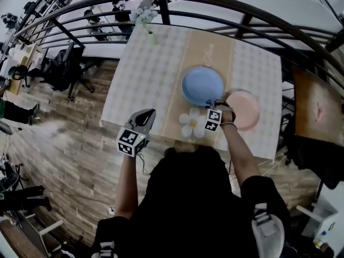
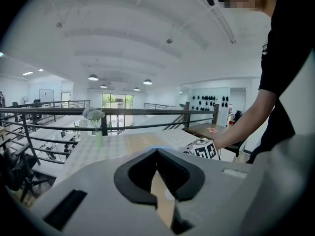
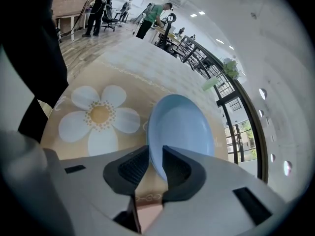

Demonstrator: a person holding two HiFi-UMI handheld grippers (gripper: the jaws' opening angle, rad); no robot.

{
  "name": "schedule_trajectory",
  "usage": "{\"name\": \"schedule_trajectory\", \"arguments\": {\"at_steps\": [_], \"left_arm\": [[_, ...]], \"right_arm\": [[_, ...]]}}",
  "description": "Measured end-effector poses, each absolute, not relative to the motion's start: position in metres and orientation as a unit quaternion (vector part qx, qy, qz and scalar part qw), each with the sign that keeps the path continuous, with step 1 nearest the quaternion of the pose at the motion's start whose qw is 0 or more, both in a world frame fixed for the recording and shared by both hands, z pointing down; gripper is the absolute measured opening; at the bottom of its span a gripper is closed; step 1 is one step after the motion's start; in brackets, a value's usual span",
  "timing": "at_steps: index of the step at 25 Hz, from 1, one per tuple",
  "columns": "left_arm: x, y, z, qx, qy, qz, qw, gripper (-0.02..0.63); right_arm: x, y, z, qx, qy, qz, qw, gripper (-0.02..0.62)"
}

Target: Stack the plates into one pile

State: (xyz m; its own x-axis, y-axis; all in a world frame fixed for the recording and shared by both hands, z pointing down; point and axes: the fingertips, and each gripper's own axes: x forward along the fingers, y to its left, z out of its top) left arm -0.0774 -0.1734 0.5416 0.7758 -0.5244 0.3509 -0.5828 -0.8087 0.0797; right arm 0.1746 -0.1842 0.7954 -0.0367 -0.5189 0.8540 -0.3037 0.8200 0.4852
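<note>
A blue plate (image 1: 202, 86) lies on the tan runner in the middle of the table. A pink plate (image 1: 243, 110) sits just right of it, nearer the front. My right gripper (image 1: 215, 105) is shut on the blue plate's near rim. In the right gripper view the blue plate (image 3: 181, 129) stands edgewise between the jaws of that gripper (image 3: 156, 149), and a bit of the pink plate (image 3: 147, 215) shows below. My left gripper (image 1: 147, 115) hovers at the table's front left edge. Seen in its own view, the left gripper (image 2: 157, 152) is shut on nothing.
A white flower shape (image 1: 192, 123) lies on the runner by the front edge, left of my right gripper. A vase of flowers (image 1: 150, 31) stands at the far left corner. A dark railing (image 1: 215, 4) runs behind the table (image 1: 145, 79), with a wooden table (image 1: 317, 112) to the right.
</note>
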Motion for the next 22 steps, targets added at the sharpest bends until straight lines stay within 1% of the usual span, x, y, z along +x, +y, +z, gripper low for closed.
{"name": "schedule_trajectory", "arguments": {"at_steps": [4,5,6,7,22], "left_arm": [[-0.08,-0.175,0.539,0.942,-0.283,0.158,0.088,0.002],[-0.081,-0.176,0.538,0.943,-0.28,0.158,0.087,0.002],[-0.083,-0.177,0.538,0.944,-0.278,0.158,0.085,0.002],[-0.085,-0.177,0.538,0.944,-0.276,0.158,0.084,0.002],[-0.1,-0.173,0.547,0.958,-0.229,0.149,0.083,0.002]], "right_arm": [[0.176,-0.178,0.792,0.306,-0.71,-0.075,0.63,0.061],[0.176,-0.177,0.789,0.316,-0.709,-0.076,0.626,0.04],[0.174,-0.176,0.787,0.325,-0.709,-0.076,0.621,0.004],[0.172,-0.174,0.786,0.331,-0.71,-0.074,0.617,-0.002],[0.161,-0.133,0.791,0.374,-0.686,-0.018,0.624,-0.002]]}}
